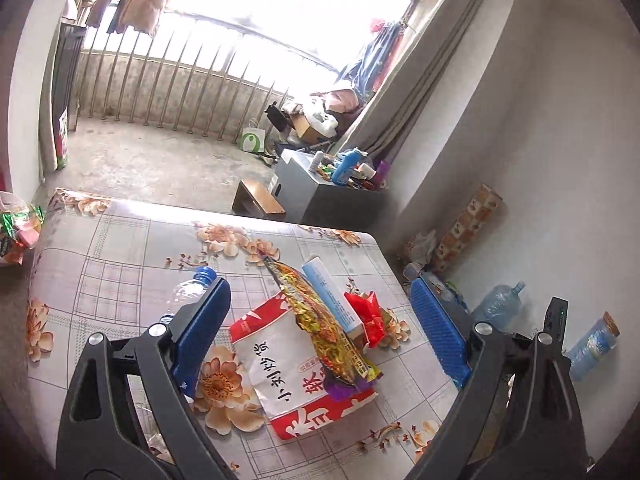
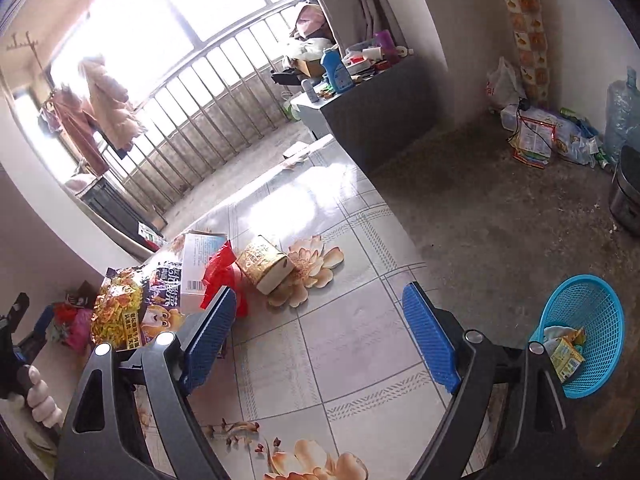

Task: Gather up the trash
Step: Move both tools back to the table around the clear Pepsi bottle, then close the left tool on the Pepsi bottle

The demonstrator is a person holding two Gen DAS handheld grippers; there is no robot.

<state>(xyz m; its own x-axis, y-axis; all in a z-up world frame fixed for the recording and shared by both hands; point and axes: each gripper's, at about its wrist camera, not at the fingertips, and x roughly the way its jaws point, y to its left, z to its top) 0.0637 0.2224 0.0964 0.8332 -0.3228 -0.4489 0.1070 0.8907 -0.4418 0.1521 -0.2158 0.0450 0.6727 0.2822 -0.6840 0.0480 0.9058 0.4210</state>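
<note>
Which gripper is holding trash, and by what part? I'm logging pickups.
Neither. The left gripper is open above the snack bags, and the right gripper is open over bare table.

We note the clear bottle [image 1: 191, 290] half hidden behind the left gripper's [image 1: 320, 324] finger; blue basket [image 2: 596, 312] contents too small to tell.
</note>
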